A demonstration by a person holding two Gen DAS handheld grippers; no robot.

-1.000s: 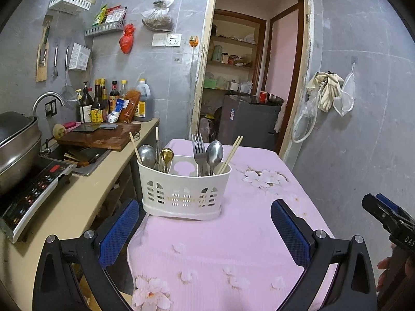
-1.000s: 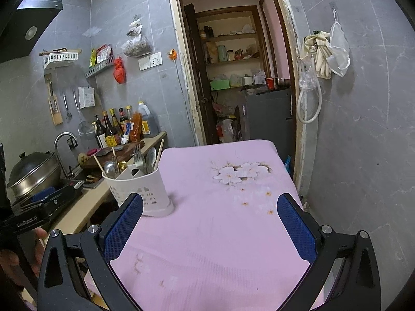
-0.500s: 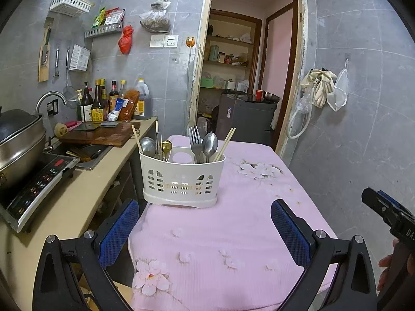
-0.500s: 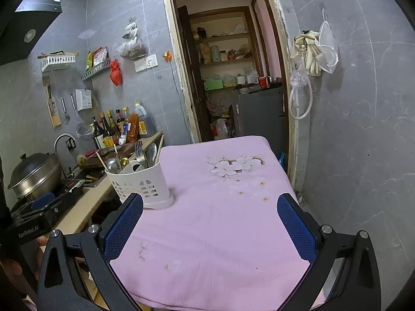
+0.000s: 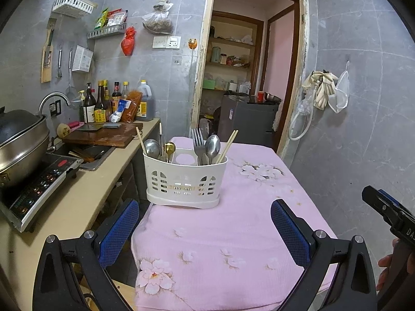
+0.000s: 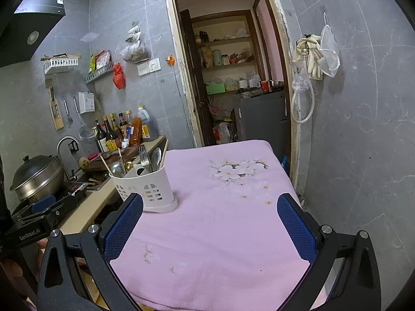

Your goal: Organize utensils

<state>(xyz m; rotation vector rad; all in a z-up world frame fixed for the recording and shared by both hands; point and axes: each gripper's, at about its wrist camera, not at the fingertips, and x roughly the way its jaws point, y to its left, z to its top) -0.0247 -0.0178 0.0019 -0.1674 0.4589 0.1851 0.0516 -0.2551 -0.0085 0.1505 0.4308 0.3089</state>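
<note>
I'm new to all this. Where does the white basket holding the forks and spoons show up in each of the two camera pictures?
Left wrist view: the white basket stands centre frame, on the near left part of the pink tablecloth.
Right wrist view: the white basket sits left of centre, at the cloth's left edge beside the counter.
Shared landmark: the open doorway behind the table.

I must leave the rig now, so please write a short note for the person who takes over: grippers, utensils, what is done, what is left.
Left gripper: open, empty, above the near end of the table.
Right gripper: open, empty, also above the near end.
White caddy stands at the table's left edge. Left part: spoons and one chopstick. Right part: fork, spoon, chopsticks.
Done: no loose utensils are visible on the cloth.
Left: probably only checking the sorting; the middle compartment looks empty.
</note>
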